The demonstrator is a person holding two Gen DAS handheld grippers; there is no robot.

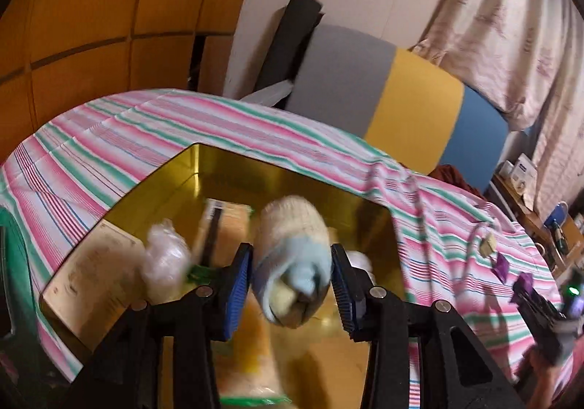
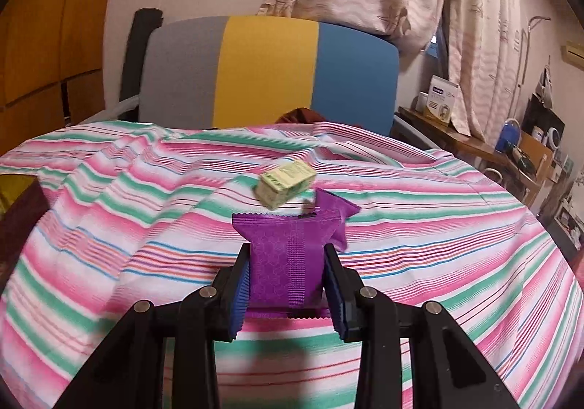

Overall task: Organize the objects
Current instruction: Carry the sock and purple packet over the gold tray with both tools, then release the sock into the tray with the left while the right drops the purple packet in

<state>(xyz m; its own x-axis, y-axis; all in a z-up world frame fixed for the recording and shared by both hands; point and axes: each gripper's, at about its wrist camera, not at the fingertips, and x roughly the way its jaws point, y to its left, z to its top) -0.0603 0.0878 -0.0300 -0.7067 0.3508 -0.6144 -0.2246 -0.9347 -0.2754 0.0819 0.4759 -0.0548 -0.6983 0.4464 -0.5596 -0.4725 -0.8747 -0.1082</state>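
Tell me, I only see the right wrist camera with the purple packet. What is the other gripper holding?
Observer: The left gripper clamps a rolled sock, cream and light blue.
Operator: Where is it?
Observer: Above a gold box on the striped cloth.
Operator: Is the box empty?
Observer: No, a clear crumpled wrapper already lies inside.

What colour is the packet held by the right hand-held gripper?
Purple, with a faint honeycomb print; the packet shows best in the right wrist view.
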